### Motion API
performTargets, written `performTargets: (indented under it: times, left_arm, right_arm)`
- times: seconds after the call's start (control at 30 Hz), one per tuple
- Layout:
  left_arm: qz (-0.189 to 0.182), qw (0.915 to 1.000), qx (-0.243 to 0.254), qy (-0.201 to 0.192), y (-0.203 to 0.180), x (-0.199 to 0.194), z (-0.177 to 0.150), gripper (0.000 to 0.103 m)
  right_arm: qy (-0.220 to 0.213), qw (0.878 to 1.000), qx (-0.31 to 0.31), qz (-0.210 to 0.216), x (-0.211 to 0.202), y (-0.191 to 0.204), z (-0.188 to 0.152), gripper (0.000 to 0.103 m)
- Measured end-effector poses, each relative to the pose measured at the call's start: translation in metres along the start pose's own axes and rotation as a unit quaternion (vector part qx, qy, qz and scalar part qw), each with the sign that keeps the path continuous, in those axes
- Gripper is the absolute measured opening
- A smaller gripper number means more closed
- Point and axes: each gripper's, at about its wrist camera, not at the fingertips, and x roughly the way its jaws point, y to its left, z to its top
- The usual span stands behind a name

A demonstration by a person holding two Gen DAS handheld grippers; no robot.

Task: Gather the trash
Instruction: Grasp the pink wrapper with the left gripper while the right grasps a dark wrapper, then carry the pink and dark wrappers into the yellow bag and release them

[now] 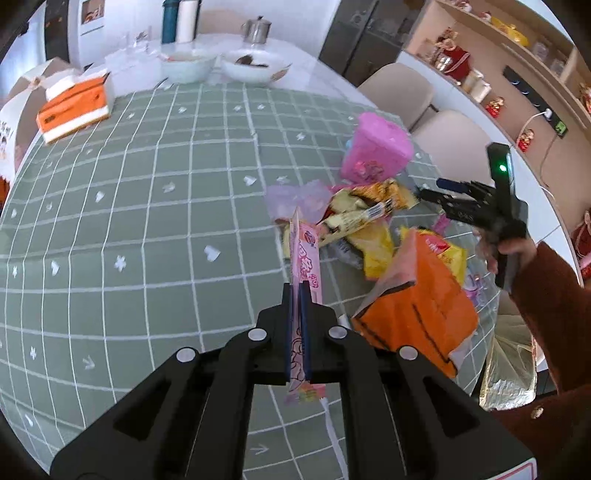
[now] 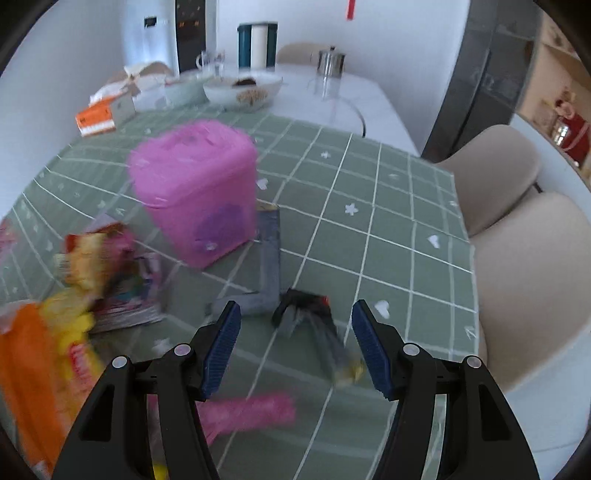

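Observation:
My left gripper (image 1: 299,286) is shut on a long pink snack wrapper (image 1: 304,258) and holds it over the green checked tablecloth (image 1: 147,221). A heap of wrappers lies to its right: a yellow one (image 1: 373,206), an orange bag (image 1: 417,310), a pale purple one (image 1: 295,195). A small pink bin (image 1: 375,149) stands behind the heap; it also shows in the right wrist view (image 2: 195,188). My right gripper (image 2: 295,321) is open above a dark wrapper (image 2: 314,314), with a grey wrapper (image 2: 267,258) and a pink wrapper (image 2: 247,410) nearby. The right gripper also shows in the left wrist view (image 1: 443,192).
An orange tissue box (image 1: 74,107), two white bowls (image 1: 255,66), a steel pot (image 1: 256,29) and a teal flask (image 1: 170,18) stand at the far end of the table. Beige chairs (image 2: 517,221) line the right side. A shiny bag (image 1: 509,369) hangs beyond the table's edge.

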Motion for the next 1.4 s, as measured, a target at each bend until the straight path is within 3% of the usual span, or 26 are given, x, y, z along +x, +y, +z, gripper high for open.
performTargets:
  times: [0.2,0.3,0.47,0.77,0.93,1.2,1.4]
  left_arm:
    - [0.018,0.9996,-0.015,0.016,0.009,0.012,-0.003,0.004]
    - [0.016,0.9994,-0.023,0.021,0.011,0.019,0.000,0.004]
    - [0.005,0.9998,-0.011,0.016,0.000,0.024,0.013,0.004]
    - [-0.031,0.9976,0.026,-0.056,-0.048,-0.008,0.052,0.004]
    - [-0.056,0.9925,0.053,-0.095,-0.082,-0.025,0.062,0.004]
    - [-0.126,0.9813,0.111,-0.095,-0.168,-0.031,0.051,0.004]
    - [-0.182,0.9633,0.185,-0.069,-0.258,-0.019,0.023,0.004]
  right_arm:
    - [0.017,1.000,0.010,0.014,0.035,-0.020,-0.001,0.059]
    - [0.020,0.998,0.042,0.044,0.037,-0.028,-0.001,0.040]
    - [0.013,0.997,0.064,0.041,0.014,-0.019,-0.007,0.033]
    - [-0.044,0.994,0.094,-0.023,-0.108,0.011,-0.015,0.032]
    - [-0.065,0.989,0.119,-0.060,-0.178,0.016,-0.041,0.032]
    - [-0.095,0.976,0.157,-0.120,-0.278,-0.002,-0.110,0.032]
    - [-0.095,0.956,0.212,-0.180,-0.338,-0.033,-0.189,0.032]
